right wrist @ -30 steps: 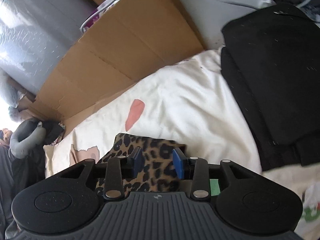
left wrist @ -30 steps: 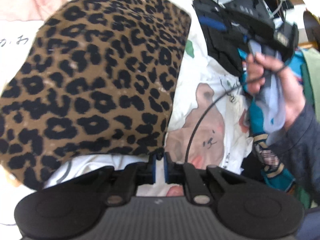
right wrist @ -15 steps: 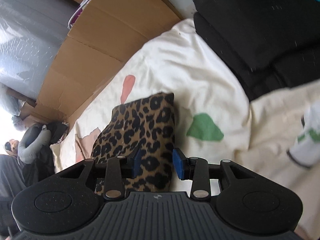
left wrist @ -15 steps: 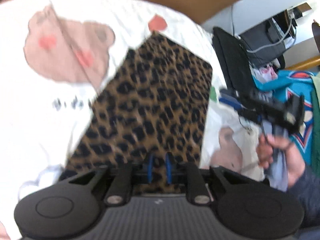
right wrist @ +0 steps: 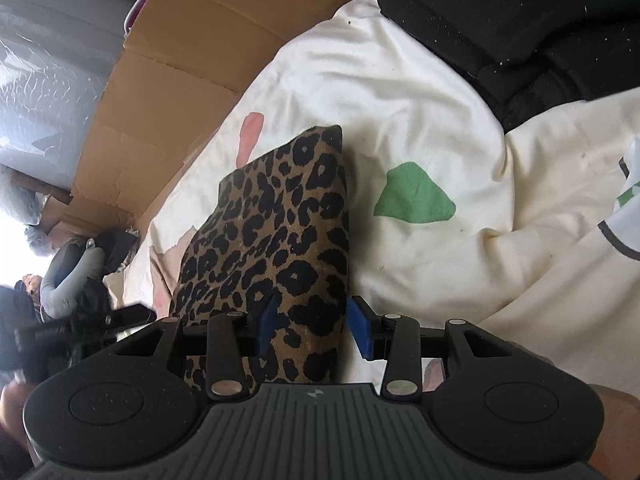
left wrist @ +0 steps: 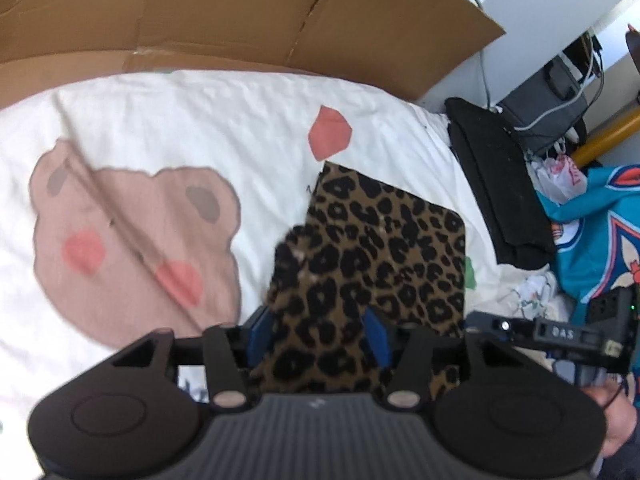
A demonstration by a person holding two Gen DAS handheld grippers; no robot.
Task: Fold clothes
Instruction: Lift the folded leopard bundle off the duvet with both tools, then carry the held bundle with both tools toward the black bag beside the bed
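1. Two grippers are seen over one leopard-print garment (left wrist: 384, 248), which lies folded into a compact rectangle on a cream bedsheet (left wrist: 200, 120), between a printed bear face and a stack of black folded clothes (left wrist: 500, 184).
2. Left gripper (left wrist: 318, 336): jaws are opening, about half spread. A raised flap of the garment stands between the blue pads (left wrist: 376, 340) but is not seen to be pressed by them; the cloth appears released.
3. Right gripper (right wrist: 314, 326): jaws are opening, parted to a middling width. The near edge of the garment lies between them; contact on the left pad cannot be ruled out, while the right pad stands clear, so no firm grip is judged.
4. Risk, judged: the lifted flap at the left side may spring back or slump sideways once fully freed, so the fold is spoiled. The likely cause is loft in the layered cloth.
5. Risk, judged: a pad may snag the weave as either gripper is drawn away, and the stack may be dragged askew.
6. Materials: the garment is a matte woven fabric, tan with black spots, thick at the folded edge. The bedsheet is soft and creased, with pink and green patches. Corrugated cardboard (left wrist: 240, 20) is propped behind the bed.
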